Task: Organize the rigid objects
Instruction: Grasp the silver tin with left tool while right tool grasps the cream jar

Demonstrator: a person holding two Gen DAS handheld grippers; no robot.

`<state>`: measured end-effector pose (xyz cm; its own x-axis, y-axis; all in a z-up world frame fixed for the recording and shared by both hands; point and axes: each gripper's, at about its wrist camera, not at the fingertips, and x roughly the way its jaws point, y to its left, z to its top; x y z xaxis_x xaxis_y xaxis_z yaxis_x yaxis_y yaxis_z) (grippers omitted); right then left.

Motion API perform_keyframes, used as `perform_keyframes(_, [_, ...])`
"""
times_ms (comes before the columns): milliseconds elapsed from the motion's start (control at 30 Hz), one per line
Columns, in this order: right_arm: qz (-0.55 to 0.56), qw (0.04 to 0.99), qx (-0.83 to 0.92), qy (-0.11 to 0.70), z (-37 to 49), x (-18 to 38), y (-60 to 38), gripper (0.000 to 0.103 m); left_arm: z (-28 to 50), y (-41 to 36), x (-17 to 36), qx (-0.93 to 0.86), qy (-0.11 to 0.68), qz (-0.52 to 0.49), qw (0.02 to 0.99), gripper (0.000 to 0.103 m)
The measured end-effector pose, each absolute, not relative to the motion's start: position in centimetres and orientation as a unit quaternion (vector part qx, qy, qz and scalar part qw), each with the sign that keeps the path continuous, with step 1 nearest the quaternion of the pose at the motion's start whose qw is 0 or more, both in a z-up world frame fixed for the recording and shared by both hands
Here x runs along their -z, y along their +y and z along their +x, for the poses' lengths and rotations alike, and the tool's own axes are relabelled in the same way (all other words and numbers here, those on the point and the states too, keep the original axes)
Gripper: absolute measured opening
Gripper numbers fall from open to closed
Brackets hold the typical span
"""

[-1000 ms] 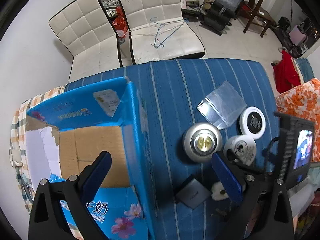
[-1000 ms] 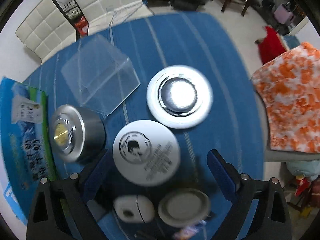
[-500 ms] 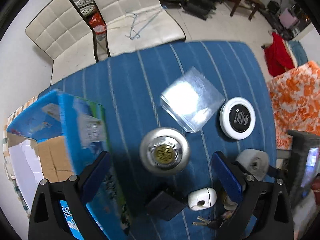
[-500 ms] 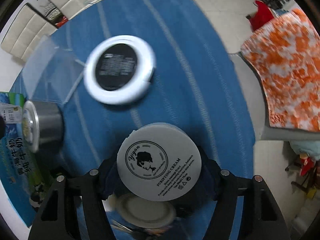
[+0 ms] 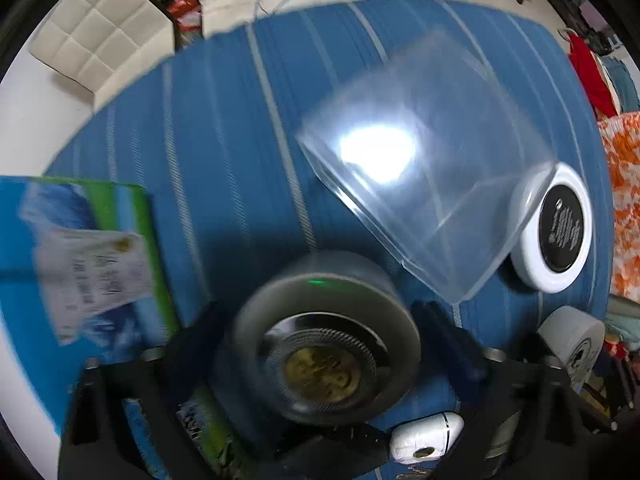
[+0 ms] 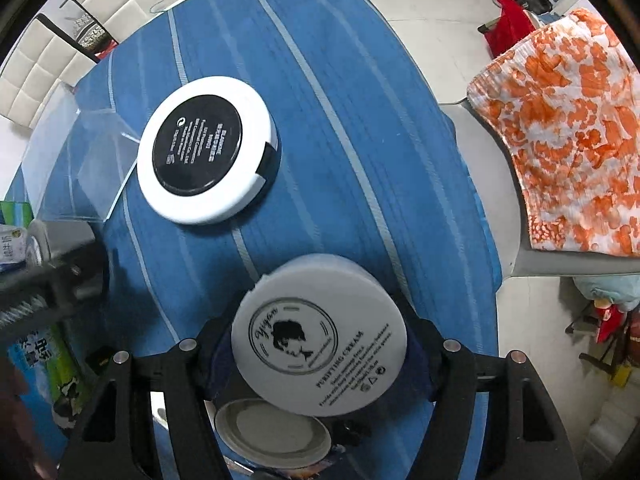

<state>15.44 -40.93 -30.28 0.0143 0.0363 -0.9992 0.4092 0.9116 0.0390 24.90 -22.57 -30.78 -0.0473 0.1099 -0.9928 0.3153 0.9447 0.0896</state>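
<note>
A silver round tin (image 5: pixel 324 340) with a gold centre stands on the blue striped tablecloth (image 5: pixel 224 168). My left gripper (image 5: pixel 320 336) straddles it, jaws wide and pads close to its sides; blur hides whether they touch. My right gripper (image 6: pixel 320 340) is shut on a white cream jar (image 6: pixel 320 336), tilted above the cloth. That jar (image 5: pixel 572 340) also shows at the right edge of the left wrist view. A clear plastic box (image 5: pixel 424 184) and a white disc with a black centre (image 6: pixel 208 148) lie beyond.
A blue cardboard carton (image 5: pixel 80 240) stands at the left of the table. A small white device (image 5: pixel 424 436) and a grey lid (image 6: pixel 272 428) lie near the front edge. An orange patterned cloth (image 6: pixel 560 140) hangs at the right; white chairs (image 5: pixel 100 40) stand behind.
My left gripper swung right from the carton and came down around the silver tin. My right gripper shut on the cream jar and lifted it toward the table's right side.
</note>
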Motion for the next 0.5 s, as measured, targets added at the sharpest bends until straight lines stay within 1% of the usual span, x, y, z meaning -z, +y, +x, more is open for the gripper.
perform_keyframes(33, [0.159, 0.694, 0.136, 0.689, 15.6, 30.3, -40.9, 0.073, 24.8, -22.3, 30.8, 0.082, 0.718, 0.135, 0.678, 0.07])
perform_keyframes(333, [0.158, 0.687, 0.157, 0.691, 16.0, 30.2, -40.5, 0.07, 22.7, -22.0, 29.9, 0.09, 0.698, 0.125, 0.699, 0.069])
perform_keyframes(500, [0.161, 0.697, 0.157, 0.681, 15.5, 28.8, -40.3, 0.07, 21.1, -21.8, 27.9, 0.102, 0.686, 0.113, 0.712, 0.069])
